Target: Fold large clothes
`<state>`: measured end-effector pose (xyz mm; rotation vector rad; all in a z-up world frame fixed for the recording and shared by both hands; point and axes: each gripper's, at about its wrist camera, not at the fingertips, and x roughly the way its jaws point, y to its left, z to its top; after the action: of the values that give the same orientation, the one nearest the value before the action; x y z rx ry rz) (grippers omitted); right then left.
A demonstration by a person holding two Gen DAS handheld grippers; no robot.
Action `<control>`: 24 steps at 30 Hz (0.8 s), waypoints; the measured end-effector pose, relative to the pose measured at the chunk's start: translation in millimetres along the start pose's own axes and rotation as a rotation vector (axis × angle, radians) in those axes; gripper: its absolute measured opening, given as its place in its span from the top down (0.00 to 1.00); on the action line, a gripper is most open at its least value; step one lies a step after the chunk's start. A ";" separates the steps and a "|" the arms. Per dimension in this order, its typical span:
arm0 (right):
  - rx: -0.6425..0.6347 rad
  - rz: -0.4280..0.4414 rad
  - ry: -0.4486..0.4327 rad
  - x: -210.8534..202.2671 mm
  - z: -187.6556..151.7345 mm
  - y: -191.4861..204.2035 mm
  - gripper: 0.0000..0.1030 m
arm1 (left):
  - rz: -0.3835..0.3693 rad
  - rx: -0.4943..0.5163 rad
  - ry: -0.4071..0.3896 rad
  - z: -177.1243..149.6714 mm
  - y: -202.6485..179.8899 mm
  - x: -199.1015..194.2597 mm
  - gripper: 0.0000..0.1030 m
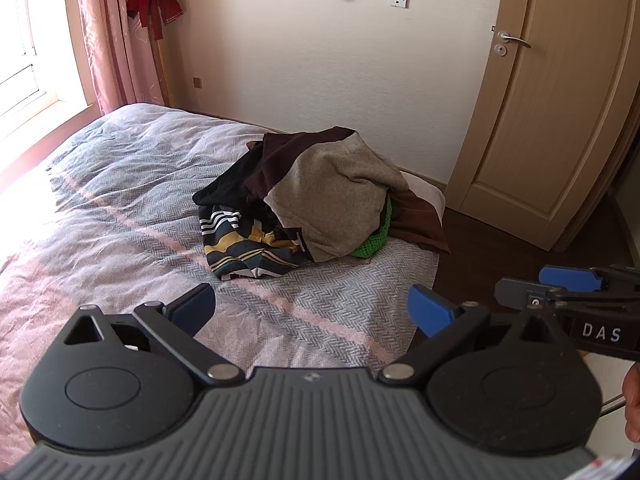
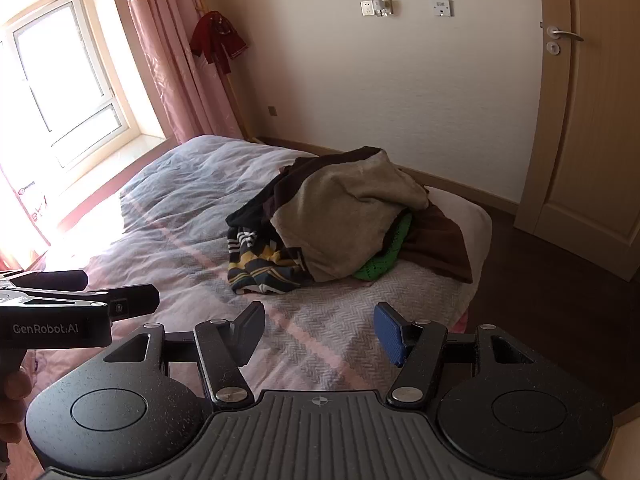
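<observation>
Left gripper (image 1: 310, 312) is held wide apart over the near part of the bed (image 1: 120, 208), nothing between the pads, tilted down toward the cover. Right gripper (image 2: 320, 334) is likewise spread, a bit narrower, empty, hovering above the bed's near edge. Each gripper is seen in the other's view: the right one at the right edge of the left view, the left one at the left edge of the right view. Clothes pile (image 1: 316, 200) is found unfolded on the far right part of the bed, well apart from both grippers. On top of the pile a beige sweater (image 1: 336, 196) is draped; a dark brown garment (image 1: 296, 152) lies behind and under it, a black piece (image 1: 236, 184) to the left, a striped shirt (image 1: 248, 248) at the front, a green knit (image 1: 374, 240) tucked under the right side. A pillow (image 1: 428, 194) is partly covered by the pile's right end. Beyond the bed a door (image 1: 560, 100) is seen shut, a pink curtain (image 1: 116, 32) beside the window (image 1: 20, 40), and a red cloth (image 1: 154, 0) hung on a stand in the corner.
</observation>
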<state>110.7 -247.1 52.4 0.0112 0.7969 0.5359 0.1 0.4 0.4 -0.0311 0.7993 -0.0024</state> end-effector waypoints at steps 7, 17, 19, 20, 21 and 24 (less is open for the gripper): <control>-0.002 -0.002 0.002 0.3 1.1 9.1 0.44 | 0.002 -0.001 0.001 2.3 0.9 1.9 0.02; -0.003 -0.002 0.001 -0.3 1.5 9.6 0.44 | 0.003 -0.001 -0.001 1.8 2.8 6.2 0.02; -0.003 -0.003 0.000 0.5 2.2 9.9 0.44 | 0.003 -0.001 -0.001 2.4 2.5 1.9 0.02; -0.002 -0.003 0.000 0.7 2.2 10.8 0.44 | 0.003 0.000 -0.001 2.4 2.6 2.1 0.02; -0.002 -0.003 0.000 0.6 2.3 10.6 0.44 | 0.001 0.002 -0.002 4.1 1.9 -2.1 0.02; 0.001 -0.006 -0.001 3.4 2.9 13.1 0.44 | -0.002 0.004 -0.004 5.3 3.1 -1.4 0.02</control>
<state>108.6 -233.6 54.8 0.0095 0.7959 0.5298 2.9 3.7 5.0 -0.0285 0.7958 -0.0060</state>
